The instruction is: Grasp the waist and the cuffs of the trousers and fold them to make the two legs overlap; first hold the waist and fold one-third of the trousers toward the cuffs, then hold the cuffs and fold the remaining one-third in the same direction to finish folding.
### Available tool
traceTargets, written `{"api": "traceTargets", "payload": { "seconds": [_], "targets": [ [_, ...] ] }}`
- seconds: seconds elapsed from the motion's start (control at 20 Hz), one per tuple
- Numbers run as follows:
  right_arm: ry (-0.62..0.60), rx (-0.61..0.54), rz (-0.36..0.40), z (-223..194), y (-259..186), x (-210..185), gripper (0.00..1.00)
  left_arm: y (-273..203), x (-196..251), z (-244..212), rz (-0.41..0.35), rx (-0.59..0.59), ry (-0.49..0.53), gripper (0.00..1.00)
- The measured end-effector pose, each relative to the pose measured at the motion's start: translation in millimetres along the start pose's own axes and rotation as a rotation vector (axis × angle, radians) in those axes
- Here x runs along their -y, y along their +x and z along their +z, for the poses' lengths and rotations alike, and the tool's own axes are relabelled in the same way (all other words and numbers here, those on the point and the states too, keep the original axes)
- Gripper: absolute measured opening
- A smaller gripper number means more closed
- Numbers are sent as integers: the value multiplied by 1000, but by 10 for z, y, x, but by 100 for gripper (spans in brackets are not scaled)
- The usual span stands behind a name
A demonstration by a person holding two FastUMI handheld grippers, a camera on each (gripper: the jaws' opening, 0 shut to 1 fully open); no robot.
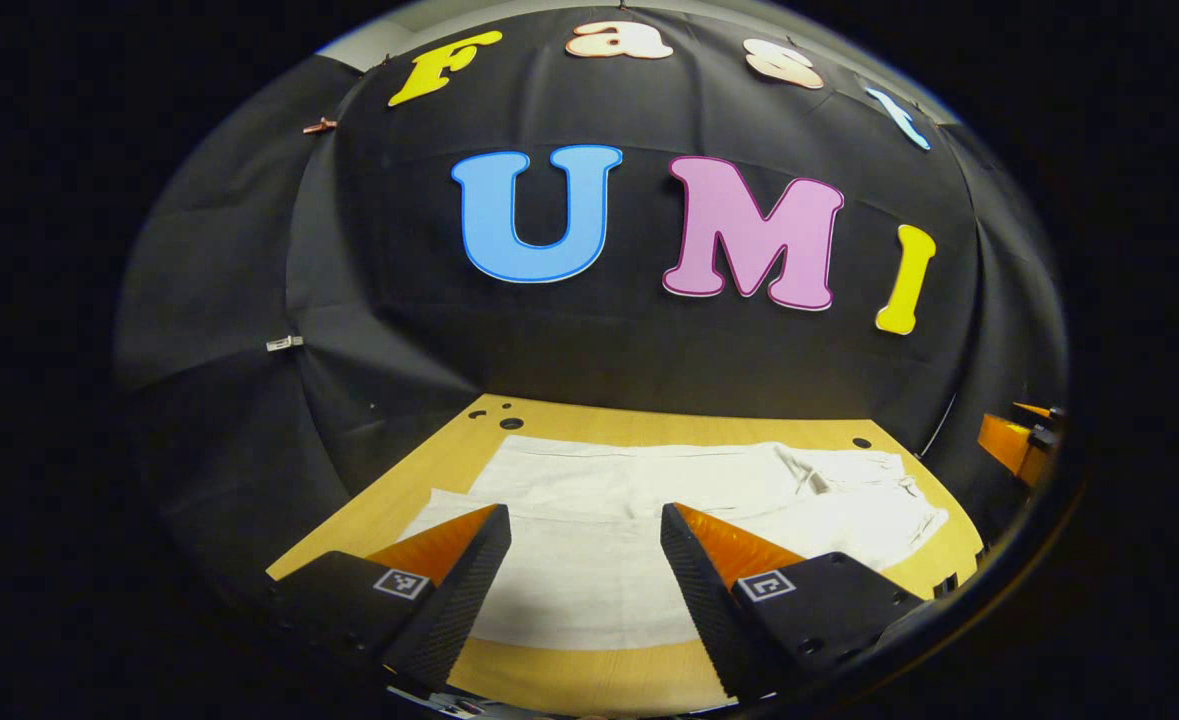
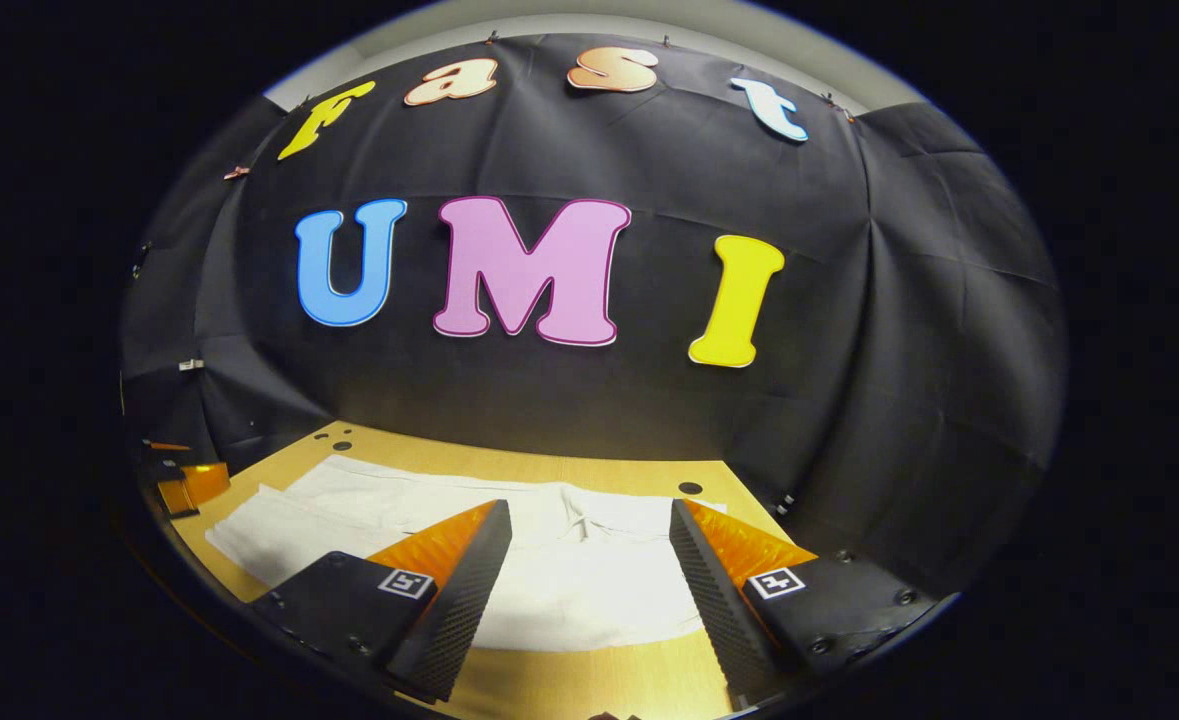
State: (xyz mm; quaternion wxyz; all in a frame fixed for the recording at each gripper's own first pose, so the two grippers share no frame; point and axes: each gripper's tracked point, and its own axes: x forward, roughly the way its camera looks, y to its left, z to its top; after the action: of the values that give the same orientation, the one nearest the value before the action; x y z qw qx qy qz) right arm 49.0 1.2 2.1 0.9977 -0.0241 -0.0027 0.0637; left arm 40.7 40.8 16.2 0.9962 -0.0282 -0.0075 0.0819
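Wooden worktop (image 1: 569, 675) runs under everything, with the white trousers (image 1: 589, 560) spread flat across it, their long axis lying crosswise to the way I face. In the left gripper view the rumpled waist end sits off to my right and the flatter leg end off to my left; in the right gripper view the waist bunching lies just ahead, between my fingers. So I judge my right claw (image 2: 589, 520) nearer the waist and my left claw (image 1: 586, 525) nearer the cuffs (though the cuffs themselves are too far round the edge to make out clearly). Both claws hang above the cloth, jaws spread wide, holding nothing. No fold looks begun yet; the near long edge lies straight below both claws.
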Motion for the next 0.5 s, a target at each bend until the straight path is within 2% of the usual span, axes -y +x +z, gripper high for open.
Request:
{"api": "traceTargets", "payload": {
  "seconds": [0.3, 0.5],
  "targets": [
    [-138, -34, 131, -201, 257, 409, 98, 74, 57, 106, 64, 51, 38, 96],
    [-353, -77, 149, -384, 351, 913, 98, 113, 132, -89, 88, 5, 15, 96]
  ]
}}
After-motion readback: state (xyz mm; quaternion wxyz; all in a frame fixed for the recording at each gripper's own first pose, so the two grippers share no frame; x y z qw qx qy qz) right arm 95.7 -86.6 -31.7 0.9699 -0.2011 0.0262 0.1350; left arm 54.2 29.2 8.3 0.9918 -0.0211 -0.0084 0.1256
